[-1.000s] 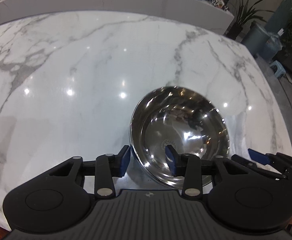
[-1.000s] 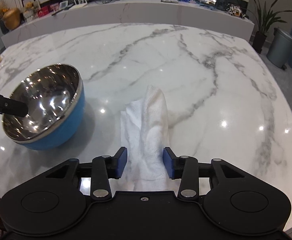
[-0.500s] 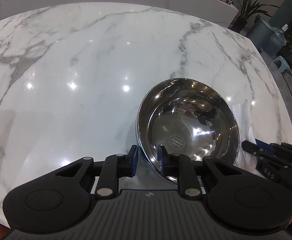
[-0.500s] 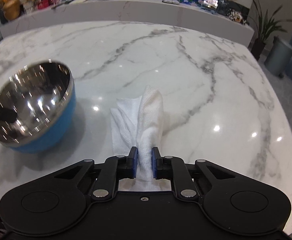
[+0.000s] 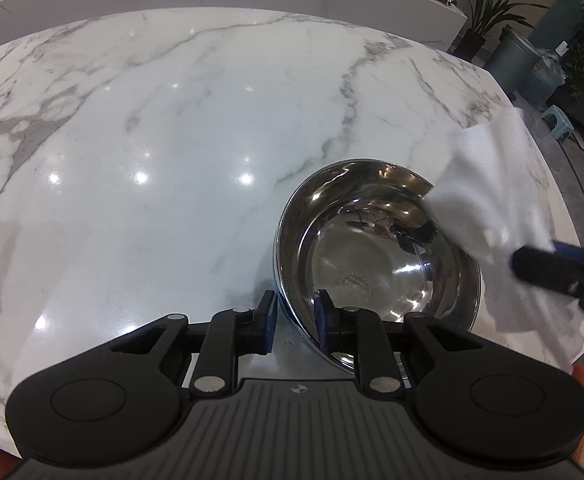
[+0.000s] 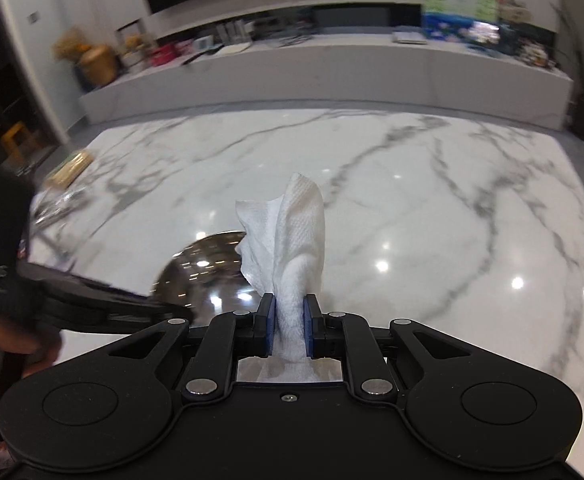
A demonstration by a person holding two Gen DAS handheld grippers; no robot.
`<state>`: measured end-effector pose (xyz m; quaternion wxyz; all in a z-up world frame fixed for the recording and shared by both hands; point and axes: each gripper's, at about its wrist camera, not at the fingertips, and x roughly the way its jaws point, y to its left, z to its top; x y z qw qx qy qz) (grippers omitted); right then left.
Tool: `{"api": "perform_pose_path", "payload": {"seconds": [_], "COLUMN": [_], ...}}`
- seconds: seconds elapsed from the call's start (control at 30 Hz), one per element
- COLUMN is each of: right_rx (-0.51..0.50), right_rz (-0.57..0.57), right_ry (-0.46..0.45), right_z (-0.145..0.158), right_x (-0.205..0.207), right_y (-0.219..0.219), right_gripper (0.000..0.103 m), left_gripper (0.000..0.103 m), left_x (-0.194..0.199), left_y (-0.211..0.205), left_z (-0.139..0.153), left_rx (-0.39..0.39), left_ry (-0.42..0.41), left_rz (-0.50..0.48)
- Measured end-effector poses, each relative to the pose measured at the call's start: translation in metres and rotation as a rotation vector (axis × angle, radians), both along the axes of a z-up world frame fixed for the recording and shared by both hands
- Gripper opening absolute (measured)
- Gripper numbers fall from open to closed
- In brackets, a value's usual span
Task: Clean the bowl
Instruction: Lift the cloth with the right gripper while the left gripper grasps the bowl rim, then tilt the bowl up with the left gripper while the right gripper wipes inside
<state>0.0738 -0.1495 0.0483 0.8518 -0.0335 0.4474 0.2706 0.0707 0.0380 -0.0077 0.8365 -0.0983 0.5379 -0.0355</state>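
Right wrist: towel (image 6: 299,240) stands upright between jaws.

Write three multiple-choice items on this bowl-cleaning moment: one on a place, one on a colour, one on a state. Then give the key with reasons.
1. Where does the left gripper hold the bowl?
A. its near rim
B. its far rim
C. its base from below

2. What colour is the paper towel?
A. blue
B. white
C. yellow

3. How is the paper towel now?
A. flat on the marble table
B. lying inside the bowl
C. pinched in the right gripper, off the table

Key: 1 A, its pads straddle the rim nearest the left wrist camera. 2 B, it shows white in both views. 3 C, the blue pads squeeze it and it stands up above the bowl's edge.
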Motion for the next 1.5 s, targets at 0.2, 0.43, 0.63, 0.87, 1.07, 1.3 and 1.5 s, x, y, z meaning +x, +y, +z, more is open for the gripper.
{"api": "perform_pose_path", "payload": {"seconds": [0.2,0.43,0.63,0.87,1.07,1.3,1.5], "right_rx": [-0.11,-0.191,-0.231,-0.222,-0.183,-0.152,-0.068], "right_rz": [0.113,0.221,0.23,0.216,0.195,0.235,0.302], "right_ry": [0.05,0.114,0.121,0.146,0.153,0.184,0.242], "right_z": [-0.015,-0.03,-0.041,-0.058,-0.061,-0.062,-0.063], "right_x": [0.012,0.026,0.028,0.032,0.037,0.034,0.031], "right_y": [0.03,0.054,0.057,0.047,0.039,0.04,0.042], "right_gripper": [0.012,0.012,0.012,0.012,0.012,0.012,0.012], "left_gripper": [0.018,0.018,0.019,0.018,0.014,0.009,0.006], "left_x": [-0.001,-0.003,-0.004,0.002,0.012,0.015,0.016], "left_y": [0.0,0.0,-0.004,-0.014,-0.026,-0.035,-0.041], "left_z": [0.0,0.001,0.002,0.008,0.011,0.016,0.018], "left_rx": [0.006,-0.006,-0.006,0.015,0.067,0.119,0.151], "left_ry": [-0.004,-0.012,-0.018,-0.045,-0.05,-0.067,-0.077], "left_rz": [-0.007,-0.008,-0.011,-0.038,-0.052,-0.08,-0.097]}}
